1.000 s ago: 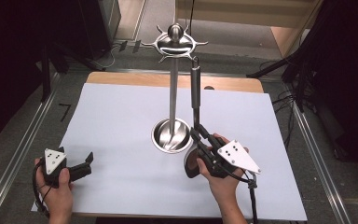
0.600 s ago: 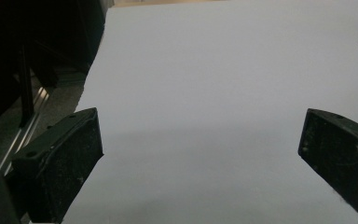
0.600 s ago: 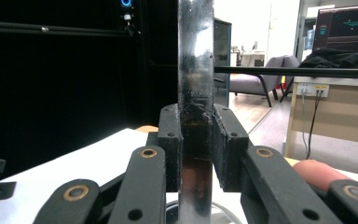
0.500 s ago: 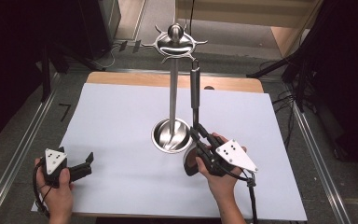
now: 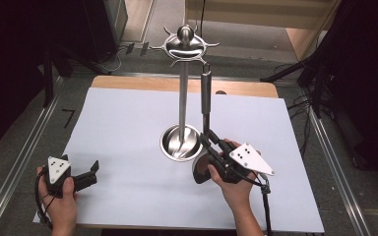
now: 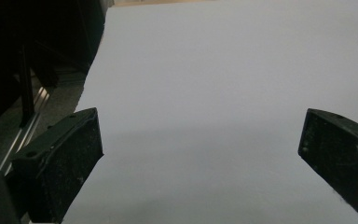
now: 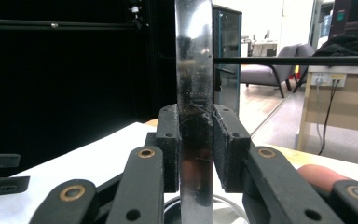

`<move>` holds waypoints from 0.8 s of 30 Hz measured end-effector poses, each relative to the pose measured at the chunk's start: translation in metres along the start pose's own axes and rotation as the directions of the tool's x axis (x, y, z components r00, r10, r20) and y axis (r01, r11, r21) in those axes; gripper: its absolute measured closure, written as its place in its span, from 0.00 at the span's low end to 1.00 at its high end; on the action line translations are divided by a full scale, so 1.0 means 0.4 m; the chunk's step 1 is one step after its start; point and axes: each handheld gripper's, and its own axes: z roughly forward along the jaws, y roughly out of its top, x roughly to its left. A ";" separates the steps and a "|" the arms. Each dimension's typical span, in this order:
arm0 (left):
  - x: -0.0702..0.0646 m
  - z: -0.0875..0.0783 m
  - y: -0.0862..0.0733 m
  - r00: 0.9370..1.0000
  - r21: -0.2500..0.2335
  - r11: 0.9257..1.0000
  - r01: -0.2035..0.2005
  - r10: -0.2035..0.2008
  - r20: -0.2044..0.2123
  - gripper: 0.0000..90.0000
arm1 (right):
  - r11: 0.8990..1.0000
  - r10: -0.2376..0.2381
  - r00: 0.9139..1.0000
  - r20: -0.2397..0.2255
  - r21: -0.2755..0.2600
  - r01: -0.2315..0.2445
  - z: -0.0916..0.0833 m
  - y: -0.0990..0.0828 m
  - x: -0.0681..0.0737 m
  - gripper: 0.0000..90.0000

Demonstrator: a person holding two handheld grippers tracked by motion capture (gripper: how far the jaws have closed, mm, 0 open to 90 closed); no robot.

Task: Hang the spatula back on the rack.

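We see the right tongs [image 7: 196,140] pinching the steel shaft of a hanging utensil [image 5: 206,96], which dangles upright from a hook of the metal stand [image 5: 183,93] just beside its round base. The left tongs [image 6: 200,149] rest spread wide over the white worktop [image 5: 123,132], well apart.

Lab or test room with an office behind. Bench [image 5: 128,123] covered in white sheet, wood edge at far side, set between metal rails [image 5: 10,162] on grey floor. Black curtains [image 5: 24,59] on both sides. Cables [image 5: 302,105] on floor. Beyond: grey armchair [image 7: 265,74], desk with socket strip [image 7: 328,79], monitor [image 7: 354,18].
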 end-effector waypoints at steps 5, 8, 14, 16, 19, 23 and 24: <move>-0.001 0.000 0.000 1.000 0.003 1.000 0.000 0.000 0.000 0.00 | 1.000 0.006 1.000 -0.005 0.000 -0.006 -0.007 0.009 -0.013 0.81; 0.000 0.000 0.000 1.000 0.002 1.000 0.000 0.000 0.000 0.00 | 1.000 -0.005 1.000 -0.005 0.012 0.005 -0.012 0.012 -0.018 0.82; 0.000 0.001 0.000 1.000 0.000 1.000 0.002 -0.002 0.001 0.00 | 1.000 -0.014 0.999 0.032 0.028 0.013 -0.020 0.023 -0.044 0.78; 0.000 0.001 0.000 1.000 -0.002 1.000 0.004 -0.004 0.000 0.00 | 0.999 -0.010 0.999 0.050 0.042 0.008 -0.026 0.026 -0.056 0.70; 0.000 0.000 0.000 1.000 -0.001 1.000 0.002 -0.002 0.000 0.00 | 0.998 -0.001 0.997 0.076 0.059 -0.003 -0.036 0.028 -0.078 0.55; 0.000 0.000 0.000 1.000 0.000 1.000 0.000 0.000 -0.001 0.00 | 0.994 0.025 0.987 0.156 0.098 -0.041 -0.058 0.020 -0.111 0.34; 0.000 0.000 0.000 1.000 0.000 1.000 0.001 -0.001 0.000 0.00 | 0.993 0.026 0.986 0.163 0.106 -0.044 -0.063 0.017 -0.118 0.32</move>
